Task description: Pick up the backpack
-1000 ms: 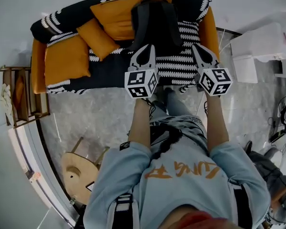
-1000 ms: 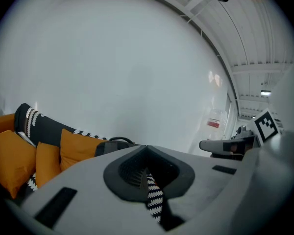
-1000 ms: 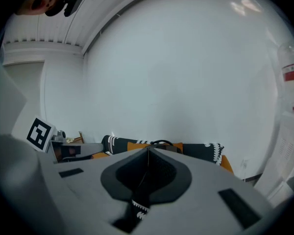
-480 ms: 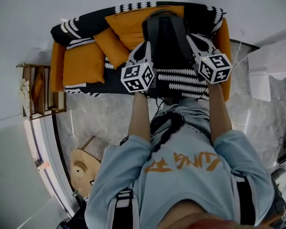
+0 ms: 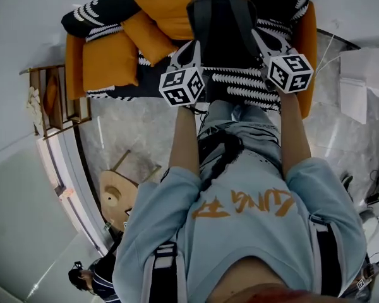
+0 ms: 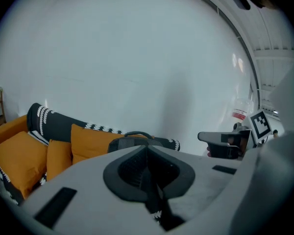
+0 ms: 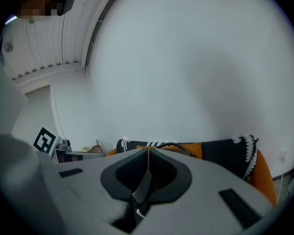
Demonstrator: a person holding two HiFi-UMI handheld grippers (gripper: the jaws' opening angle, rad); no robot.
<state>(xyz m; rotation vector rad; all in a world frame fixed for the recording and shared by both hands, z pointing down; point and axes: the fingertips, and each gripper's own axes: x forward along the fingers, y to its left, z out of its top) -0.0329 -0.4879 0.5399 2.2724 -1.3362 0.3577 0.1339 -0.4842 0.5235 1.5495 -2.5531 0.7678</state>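
The left claw (image 6: 146, 151) and the right claw (image 7: 148, 153) come first, both clenched with nothing between the jaws; they hang over the front of the seat, one at each side of the dark grey fabric backpack (image 5: 221, 24); the backpack sits on the orange sofa (image 5: 308, 49), on a black-and-white patterned throw (image 5: 240, 81), and seems to lean against a large orange cushion (image 5: 164, 8) behind it. The plain risk is that claws arriving shut cannot take a strap; they would only shove the soft bag deeper into the cushion or tip it sideways, so they need to open first. A low bite could pinch the throw along with the bag and drag it off the seat. The thin top handle (image 7: 172, 145) is a small target; a hold on one side alone would probably let the bag swing and slip.
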